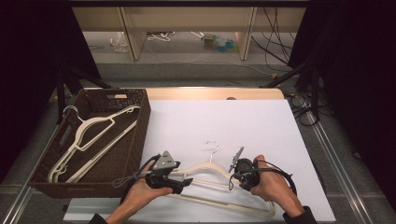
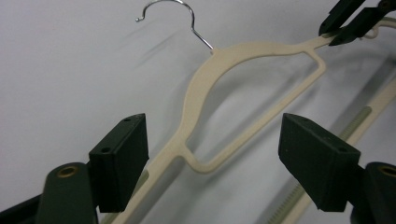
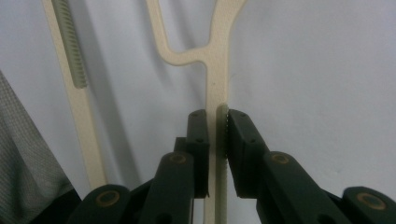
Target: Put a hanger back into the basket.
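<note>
A cream plastic hanger (image 1: 201,168) with a metal hook (image 1: 212,147) lies across the near part of the white table sheet (image 1: 233,121). My right gripper (image 1: 232,176) is shut on its right shoulder arm; in the right gripper view the two jaws (image 3: 217,121) clamp the ribbed cream arm (image 3: 219,70). My left gripper (image 1: 187,182) sits at the hanger's left end, open. In the left gripper view its jaws (image 2: 215,140) stand wide apart, with the hanger's shoulder (image 2: 196,88) running between them and untouched. The right gripper's tips (image 2: 345,23) show far off, pinching the hanger.
A brown wicker basket (image 1: 140,126) stands at the table's left and holds a couple of cream hangers (image 1: 93,128). Beyond the table's far edge are floor, cables and shelf legs (image 1: 133,37). A person's hands hold both grippers at the near edge.
</note>
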`<state>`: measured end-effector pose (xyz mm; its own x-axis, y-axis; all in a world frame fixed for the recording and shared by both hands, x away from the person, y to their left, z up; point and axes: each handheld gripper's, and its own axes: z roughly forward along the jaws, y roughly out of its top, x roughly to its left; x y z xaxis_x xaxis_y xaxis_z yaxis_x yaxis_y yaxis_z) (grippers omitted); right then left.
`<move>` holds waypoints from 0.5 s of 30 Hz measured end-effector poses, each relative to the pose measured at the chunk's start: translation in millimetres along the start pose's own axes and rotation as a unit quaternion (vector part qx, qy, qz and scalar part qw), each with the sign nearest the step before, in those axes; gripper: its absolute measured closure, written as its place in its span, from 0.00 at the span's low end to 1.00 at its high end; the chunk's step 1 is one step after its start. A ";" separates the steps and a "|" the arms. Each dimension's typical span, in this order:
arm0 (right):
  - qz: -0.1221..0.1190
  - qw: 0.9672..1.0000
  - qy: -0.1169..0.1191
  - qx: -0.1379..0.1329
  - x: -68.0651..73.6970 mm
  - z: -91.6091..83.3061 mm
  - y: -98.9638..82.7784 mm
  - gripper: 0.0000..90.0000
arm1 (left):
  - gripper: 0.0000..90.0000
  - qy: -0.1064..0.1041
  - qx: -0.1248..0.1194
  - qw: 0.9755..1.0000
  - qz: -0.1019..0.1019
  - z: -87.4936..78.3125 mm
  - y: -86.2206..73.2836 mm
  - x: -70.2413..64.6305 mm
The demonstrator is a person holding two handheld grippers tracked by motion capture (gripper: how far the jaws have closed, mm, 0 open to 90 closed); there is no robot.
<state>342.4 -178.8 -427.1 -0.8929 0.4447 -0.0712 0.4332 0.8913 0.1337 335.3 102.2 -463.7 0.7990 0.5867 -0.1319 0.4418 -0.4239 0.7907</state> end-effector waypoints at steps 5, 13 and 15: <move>-0.008 1.000 -0.008 -0.003 5.8 -7.2 -1.4 0.89 | 0.27 -0.013 0.025 1.000 0.005 20.7 4.6 3.8; -0.035 0.999 -0.019 -0.018 14.4 -19.3 0.3 0.89 | 0.30 -0.044 0.044 0.998 0.006 34.6 14.3 9.9; -0.038 0.999 -0.023 -0.016 17.6 -21.4 1.1 0.89 | 0.30 -0.050 0.050 0.997 0.014 38.5 16.5 9.1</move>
<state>324.6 -171.9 -407.0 -0.9160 0.3805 -0.1270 0.3601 0.9195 0.1576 365.5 73.9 -474.8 0.8459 0.5040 -0.1745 0.4540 -0.5086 0.7315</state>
